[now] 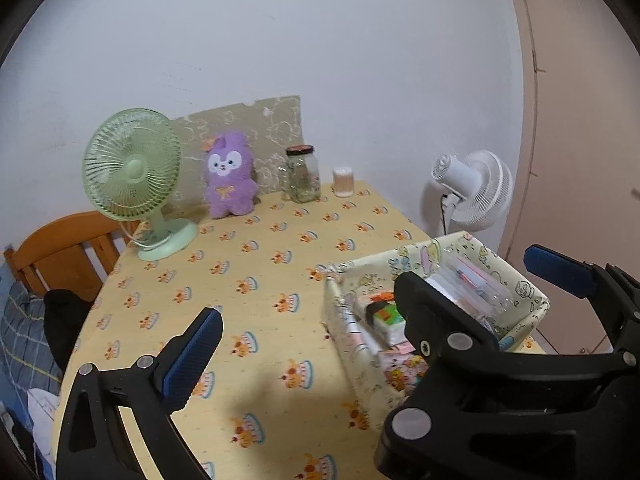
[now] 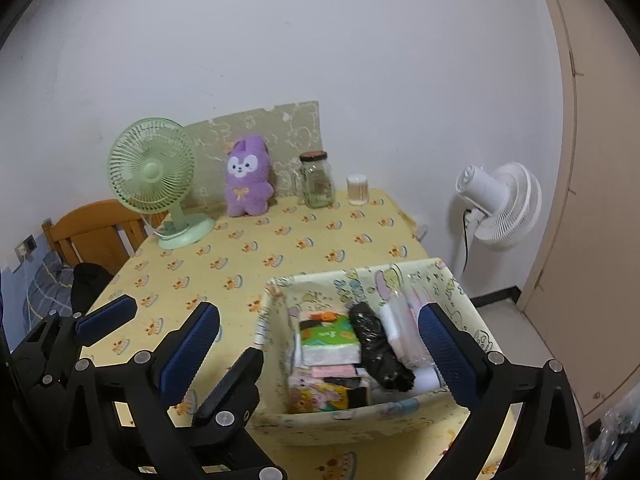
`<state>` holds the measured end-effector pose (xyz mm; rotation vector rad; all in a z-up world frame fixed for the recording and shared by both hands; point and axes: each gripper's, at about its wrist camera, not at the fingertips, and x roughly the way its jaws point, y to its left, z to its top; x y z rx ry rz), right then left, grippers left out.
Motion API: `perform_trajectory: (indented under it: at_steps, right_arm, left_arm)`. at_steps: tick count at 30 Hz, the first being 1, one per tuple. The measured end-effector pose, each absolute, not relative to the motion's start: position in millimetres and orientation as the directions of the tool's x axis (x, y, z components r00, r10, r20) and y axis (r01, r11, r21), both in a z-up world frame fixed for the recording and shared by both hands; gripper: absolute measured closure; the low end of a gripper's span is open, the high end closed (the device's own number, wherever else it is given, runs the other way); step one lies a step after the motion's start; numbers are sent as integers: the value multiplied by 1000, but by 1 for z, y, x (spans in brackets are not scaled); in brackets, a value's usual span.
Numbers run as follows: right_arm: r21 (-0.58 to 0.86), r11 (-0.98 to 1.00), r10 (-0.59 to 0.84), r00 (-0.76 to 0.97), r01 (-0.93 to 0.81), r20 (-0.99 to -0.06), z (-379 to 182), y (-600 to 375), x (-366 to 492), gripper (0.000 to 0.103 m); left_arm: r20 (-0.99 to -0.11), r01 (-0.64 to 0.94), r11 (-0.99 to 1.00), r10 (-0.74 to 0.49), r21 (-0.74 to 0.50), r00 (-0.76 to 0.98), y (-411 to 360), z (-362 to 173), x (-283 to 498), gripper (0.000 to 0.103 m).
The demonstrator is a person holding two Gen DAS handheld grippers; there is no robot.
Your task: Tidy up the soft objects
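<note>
**A:** What do you get from the left wrist camera?

**B:** My left gripper (image 1: 372,312) has its fingers spread wide with nothing between them, above the table (image 1: 256,280) with the yellow cloth. The fabric basket (image 1: 532,300) sits at the right, and the right gripper's black frame covers part of it. Inside I can make out a tissue pack (image 1: 386,318) and clear plastic bags (image 1: 476,284). A purple plush toy (image 1: 230,176) stands upright at the far edge by the wall, between the green fan (image 1: 132,176) and a glass jar (image 1: 302,174). A small white container (image 1: 343,181) is just beside the jar.

**A:** And the right wrist camera?

**B:** My right gripper (image 2: 320,344) is also spread and holds nothing; one finger is over the cloth, the other over the basket (image 2: 272,320). The basket holds the tissue pack (image 2: 328,340), a black bag (image 2: 376,348) and other packets. The plush toy (image 2: 248,178) is well apart from it, at the back. A white fan (image 2: 500,204) stands off the table to the right.
</note>
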<state>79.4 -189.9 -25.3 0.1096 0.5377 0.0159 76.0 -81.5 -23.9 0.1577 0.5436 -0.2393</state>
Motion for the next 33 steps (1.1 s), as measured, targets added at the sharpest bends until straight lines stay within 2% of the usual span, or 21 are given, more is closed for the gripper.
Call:
perform_trajectory:
  at_steps: [14, 33]
  right_arm:
    - [78, 996, 63, 909, -33, -412, 8, -142, 50, 0]
    - [84, 996, 37, 922, -4, -386, 21, -117, 32, 0]
  left_arm:
    - [-433, 157, 985, -112, 71, 895, -23, 7, 45, 0]
    - [-374, 51, 998, -29, 47, 927, 39, 16, 28, 0]
